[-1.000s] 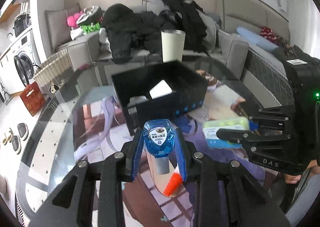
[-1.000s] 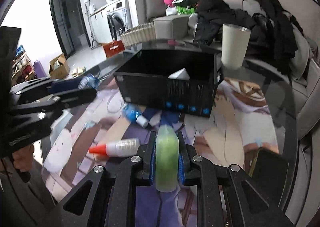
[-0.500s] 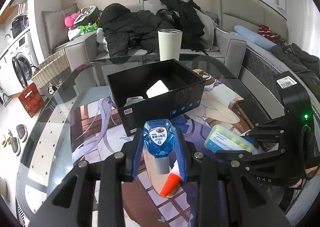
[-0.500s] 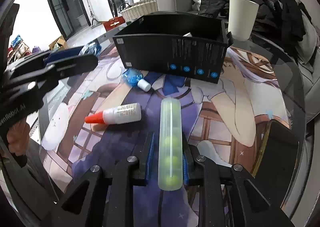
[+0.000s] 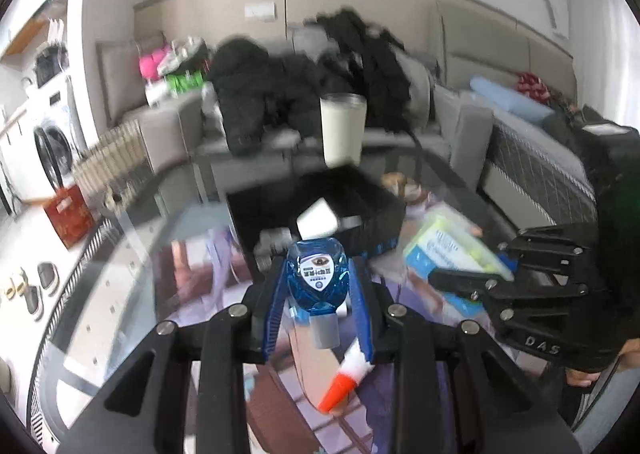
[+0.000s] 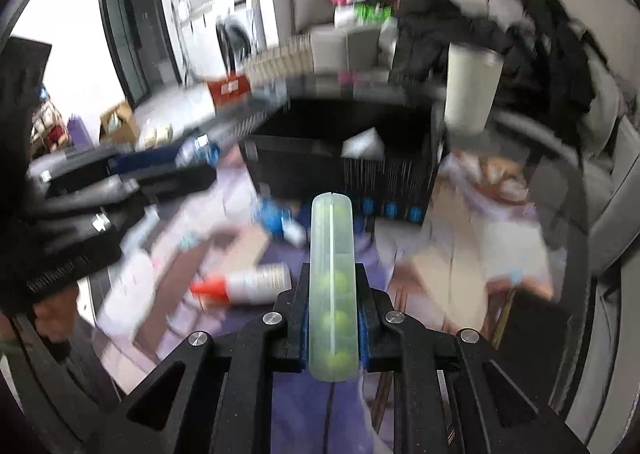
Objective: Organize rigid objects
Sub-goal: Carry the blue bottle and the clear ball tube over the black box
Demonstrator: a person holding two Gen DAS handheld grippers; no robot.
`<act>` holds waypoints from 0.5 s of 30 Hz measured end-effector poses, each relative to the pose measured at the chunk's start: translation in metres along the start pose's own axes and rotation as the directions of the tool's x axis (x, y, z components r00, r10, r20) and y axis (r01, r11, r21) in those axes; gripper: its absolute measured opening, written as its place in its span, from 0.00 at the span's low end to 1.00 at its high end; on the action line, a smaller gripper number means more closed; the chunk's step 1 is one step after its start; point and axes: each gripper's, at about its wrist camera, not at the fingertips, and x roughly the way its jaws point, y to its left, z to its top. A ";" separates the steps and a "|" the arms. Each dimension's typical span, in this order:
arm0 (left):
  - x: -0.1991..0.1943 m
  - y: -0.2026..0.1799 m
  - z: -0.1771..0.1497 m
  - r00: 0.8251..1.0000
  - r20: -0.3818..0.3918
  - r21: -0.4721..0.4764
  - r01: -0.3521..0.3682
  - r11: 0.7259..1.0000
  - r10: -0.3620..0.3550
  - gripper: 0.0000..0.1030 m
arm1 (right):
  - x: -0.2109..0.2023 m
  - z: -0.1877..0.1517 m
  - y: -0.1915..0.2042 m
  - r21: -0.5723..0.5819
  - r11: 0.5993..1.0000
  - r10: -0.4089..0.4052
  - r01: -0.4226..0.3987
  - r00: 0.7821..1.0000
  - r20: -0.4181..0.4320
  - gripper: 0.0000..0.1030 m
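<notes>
Blue bottle (image 5: pixel 318 280) clamped in my left hand-held gripper (image 5: pixel 320 294), green case (image 6: pixel 332 286) in my right hand-held gripper (image 6: pixel 333 328); I judge both must next carry over the black box (image 6: pixel 344 166).

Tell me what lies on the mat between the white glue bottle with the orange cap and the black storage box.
A small blue bottle with a white cap lies there on its side, shown blurred in the right wrist view.

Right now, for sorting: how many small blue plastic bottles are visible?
2: one clamped in the left gripper, one lying on the table before the black box; the box may hide more.
</notes>
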 end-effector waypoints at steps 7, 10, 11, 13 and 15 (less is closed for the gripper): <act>-0.059 0.000 0.021 0.948 0.305 -0.020 -0.084 0.996 0.086 0.28 | -0.081 0.023 0.019 -0.044 0.995 -0.064 0.091 0.905 0.420 0.16; -0.066 0.004 0.024 0.939 0.332 -0.042 -0.081 0.996 0.090 0.28 | -0.097 0.025 0.024 -0.045 0.994 -0.069 0.103 0.871 0.487 0.16; -0.066 0.005 0.024 0.938 0.334 -0.046 -0.079 0.996 0.090 0.28 | -0.099 0.025 0.025 -0.049 0.993 -0.069 0.107 0.867 0.494 0.16; -0.065 0.006 0.023 0.939 0.332 -0.044 -0.081 0.996 0.091 0.28 | -0.102 0.025 0.029 -0.051 0.993 -0.071 0.111 0.862 0.501 0.16; -0.065 0.006 0.022 0.940 0.328 -0.043 -0.078 0.996 0.088 0.28 | -0.102 0.025 0.031 -0.054 0.992 -0.071 0.113 0.864 0.498 0.16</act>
